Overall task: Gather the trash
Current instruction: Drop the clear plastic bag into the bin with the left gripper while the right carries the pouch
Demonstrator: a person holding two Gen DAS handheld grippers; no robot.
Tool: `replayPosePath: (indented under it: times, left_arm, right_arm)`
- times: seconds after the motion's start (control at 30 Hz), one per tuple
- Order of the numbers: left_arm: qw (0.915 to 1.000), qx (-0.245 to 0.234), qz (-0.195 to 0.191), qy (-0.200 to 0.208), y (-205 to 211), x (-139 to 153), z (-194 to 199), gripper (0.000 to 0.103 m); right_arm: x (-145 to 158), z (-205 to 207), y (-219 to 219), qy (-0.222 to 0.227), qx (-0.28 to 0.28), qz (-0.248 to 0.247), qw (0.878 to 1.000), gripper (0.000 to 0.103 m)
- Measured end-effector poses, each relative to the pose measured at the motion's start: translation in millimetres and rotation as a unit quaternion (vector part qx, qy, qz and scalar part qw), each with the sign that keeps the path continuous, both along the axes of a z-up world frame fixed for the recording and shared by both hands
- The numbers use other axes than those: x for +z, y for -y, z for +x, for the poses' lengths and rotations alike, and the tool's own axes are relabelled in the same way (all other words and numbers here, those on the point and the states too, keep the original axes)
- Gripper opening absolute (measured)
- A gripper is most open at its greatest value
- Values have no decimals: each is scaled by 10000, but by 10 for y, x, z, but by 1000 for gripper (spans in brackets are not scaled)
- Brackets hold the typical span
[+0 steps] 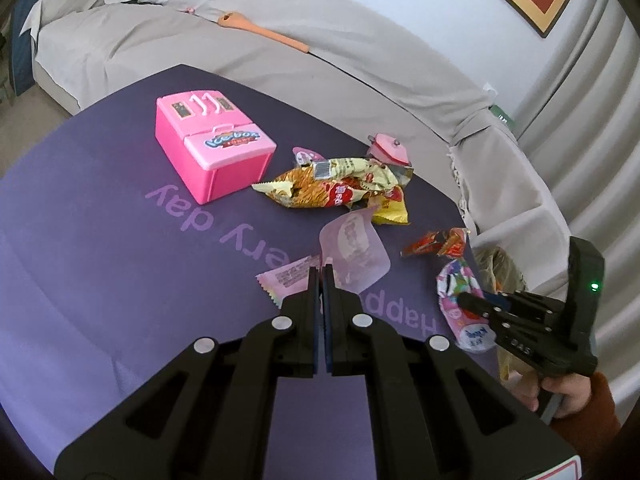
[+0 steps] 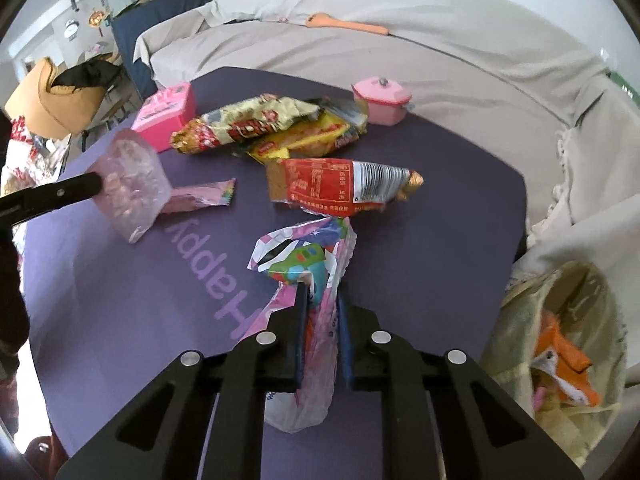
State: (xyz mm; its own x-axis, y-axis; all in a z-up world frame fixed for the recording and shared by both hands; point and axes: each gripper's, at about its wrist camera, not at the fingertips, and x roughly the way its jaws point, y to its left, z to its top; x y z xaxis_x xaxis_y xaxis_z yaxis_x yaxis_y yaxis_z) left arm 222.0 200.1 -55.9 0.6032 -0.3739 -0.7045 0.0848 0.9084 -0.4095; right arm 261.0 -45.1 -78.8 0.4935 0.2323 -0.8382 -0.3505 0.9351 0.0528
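Right wrist: right tool (image 2: 320, 300) pinches crinkled pink wrapper (image 2: 316, 320); left tool (image 1: 321, 276) clamps translucent pouch (image 1: 356, 256) (glossy).

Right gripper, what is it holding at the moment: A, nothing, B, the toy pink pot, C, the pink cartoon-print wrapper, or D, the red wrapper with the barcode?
C: the right gripper has its fingers closed on the pink cartoon-print wrapper, while the red barcode wrapper lies on the table beyond it.

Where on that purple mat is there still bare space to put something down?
The purple mat is bare on the near left, below the pink toy fridge and left of the "Happy" lettering. A smaller bare patch lies on the far right, past the red wrapper. The middle is crowded: the snack bag pile and flat pink wrappers.
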Motion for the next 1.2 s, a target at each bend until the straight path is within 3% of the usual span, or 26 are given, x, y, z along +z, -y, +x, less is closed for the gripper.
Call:
replayPosePath:
  times: [0.67,0.97,1.2]
  left_arm:
    - [9984,-230,86,502,332,679,-47,1]
    - [9961,-569,197,642,783,968,-60,1]
    - [9919,-1029,274,693,1363,1067,-22,1]
  right_arm:
    - [914,-241,439,905,-262,186,9954,15]
    - [1158,-417,855,1338,-511,372,9890,15]
    - [1236,-617,1343,1568,-850,523,9826,15]
